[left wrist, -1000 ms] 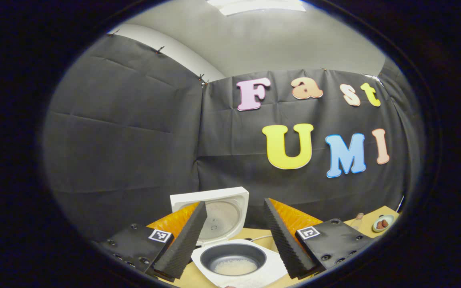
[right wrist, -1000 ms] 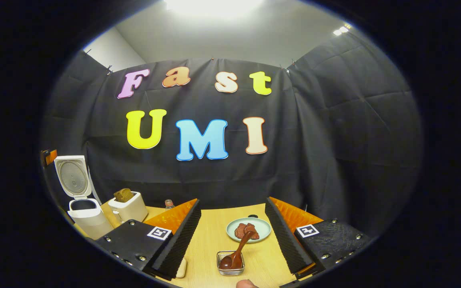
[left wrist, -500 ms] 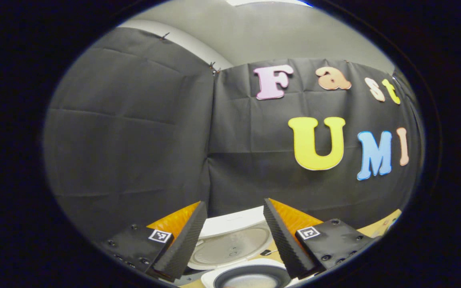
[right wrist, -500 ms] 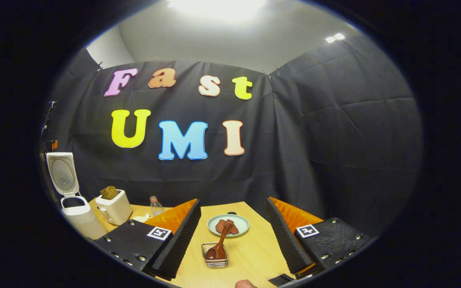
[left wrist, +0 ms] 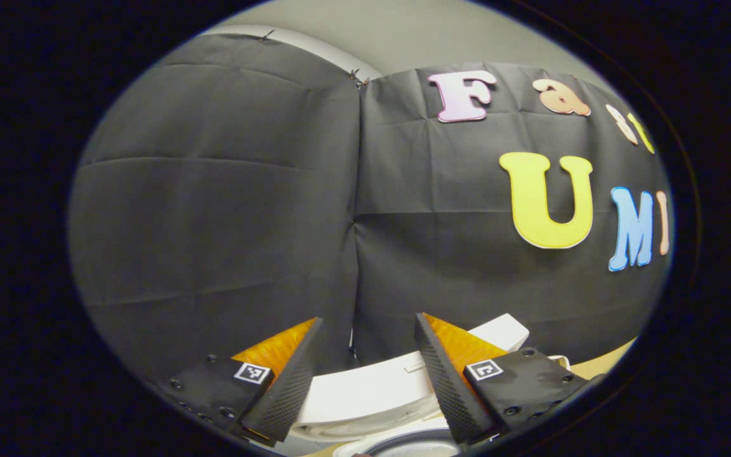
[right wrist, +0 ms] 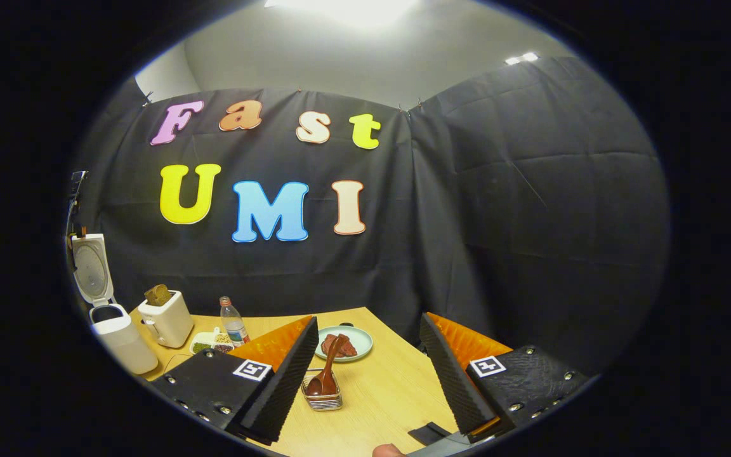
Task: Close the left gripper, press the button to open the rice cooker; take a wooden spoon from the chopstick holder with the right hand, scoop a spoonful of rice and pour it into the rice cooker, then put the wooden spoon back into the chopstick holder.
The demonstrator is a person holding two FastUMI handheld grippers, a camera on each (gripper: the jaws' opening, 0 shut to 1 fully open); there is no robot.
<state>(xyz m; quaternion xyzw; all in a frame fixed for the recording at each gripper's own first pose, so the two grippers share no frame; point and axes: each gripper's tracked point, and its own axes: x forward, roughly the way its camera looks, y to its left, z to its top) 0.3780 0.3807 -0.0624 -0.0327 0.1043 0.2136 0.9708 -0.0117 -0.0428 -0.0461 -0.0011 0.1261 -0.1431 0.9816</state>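
Above table (right wrist: pixel 365 393), both fingers apart, empty

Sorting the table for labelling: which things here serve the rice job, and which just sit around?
Job: rice cooker, lid up; wooden spoon in chopstick holder.
Lying about: toaster, bottle, plate of food, small snack dish.

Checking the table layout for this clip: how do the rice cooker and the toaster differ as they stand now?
The rice cooker stands with its lid swung up and open; the toaster has no lid and holds a brown slice sticking out of its top. The cooker looks taller and rounder, the toaster lower and boxier. The cooker sits nearer the table's left edge, the toaster just to its right. Both are white and stand upright on the wooden table.
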